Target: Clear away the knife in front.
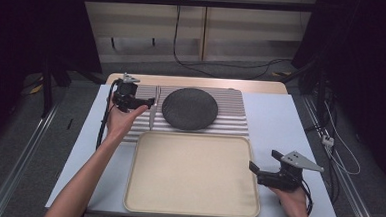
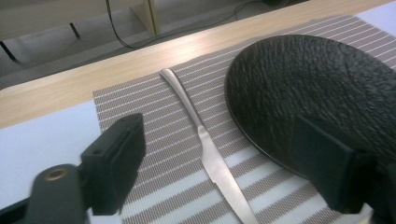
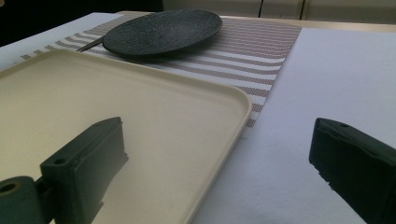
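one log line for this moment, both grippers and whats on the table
left gripper: open over knife | right gripper: open beside tray | black plate: on striped placemat | tray: empty

A cream tray (image 1: 192,176) is showing plain and unpatterned on a white table (image 1: 290,123). Behind it a placemat (image 1: 233,108) is showing taupe and white stripes, and a round plate (image 1: 189,108) on it is looking matte black with a pebbled texture. A silver knife (image 2: 210,151) is gleaming beside black gripper jaws.
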